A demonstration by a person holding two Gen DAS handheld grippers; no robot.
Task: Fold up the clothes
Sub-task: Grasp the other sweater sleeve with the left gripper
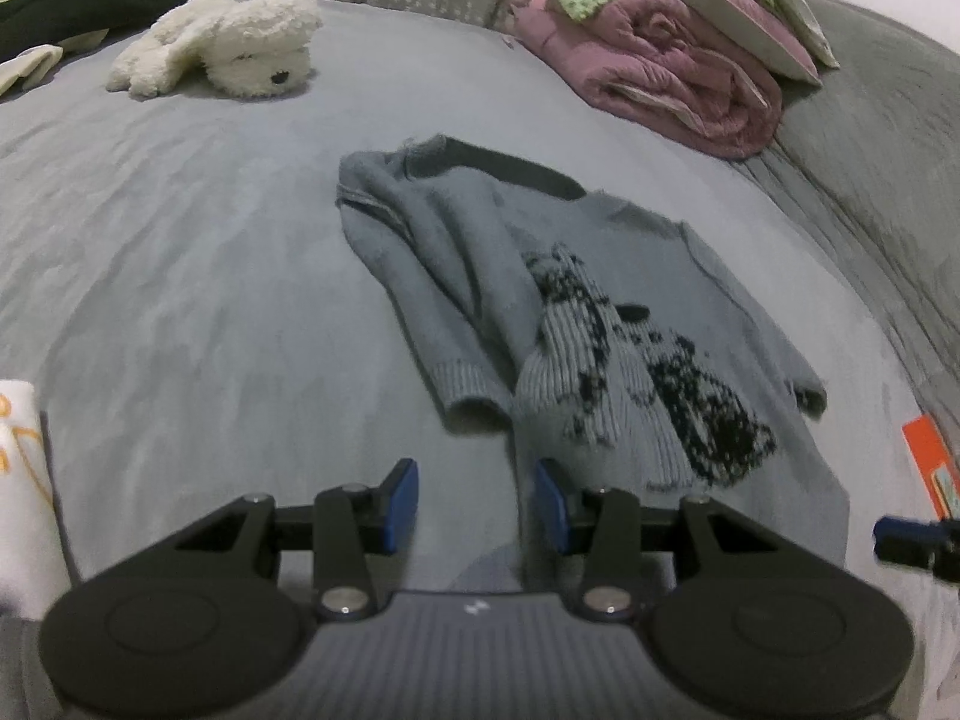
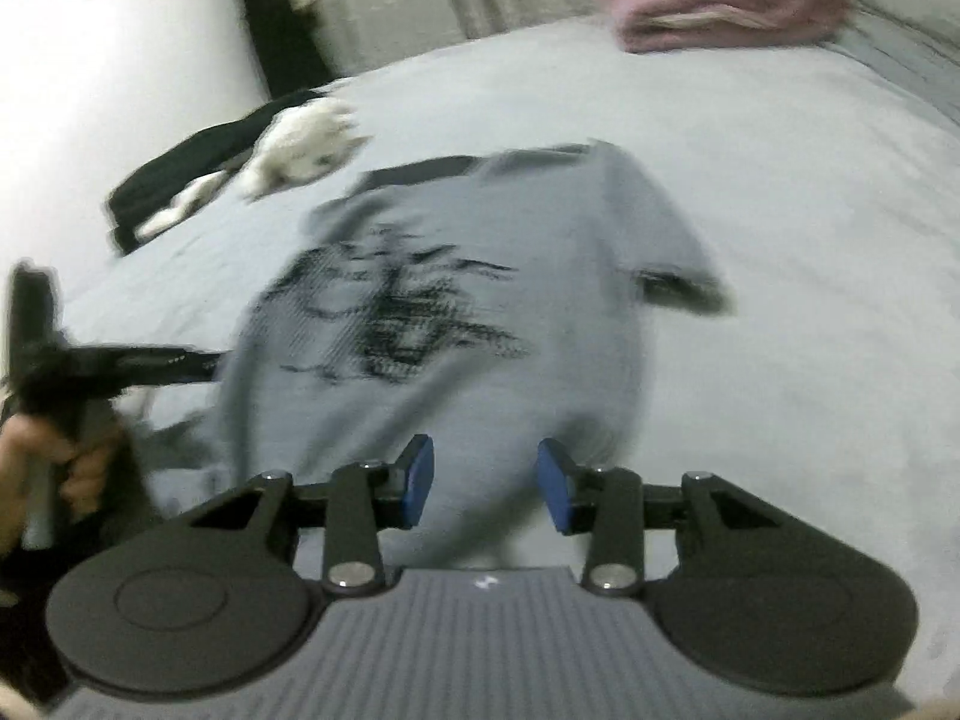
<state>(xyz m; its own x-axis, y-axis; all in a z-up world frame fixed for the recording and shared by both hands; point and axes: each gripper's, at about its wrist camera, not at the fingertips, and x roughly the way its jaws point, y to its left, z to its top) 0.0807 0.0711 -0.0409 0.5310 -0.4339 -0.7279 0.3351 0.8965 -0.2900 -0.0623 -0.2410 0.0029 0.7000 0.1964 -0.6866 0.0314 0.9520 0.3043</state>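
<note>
Left wrist view: sweater (image 1: pixel 600 312) lies far-right of left claw (image 1: pixel 477 504), long axis near-to-far; both claws part-open, empty; right claw (image 2: pixel 485 483) directly over hem.

Whole right wrist view motion-smeared, grey knitted sweater with black pattern (image 2: pixel 456 324) streaked (pattern unreadable), white plush toy (image 2: pixel 303 150) blurred, orange flat object (image 1: pixel 929 461) cut by frame edge, unidentifiable
</note>
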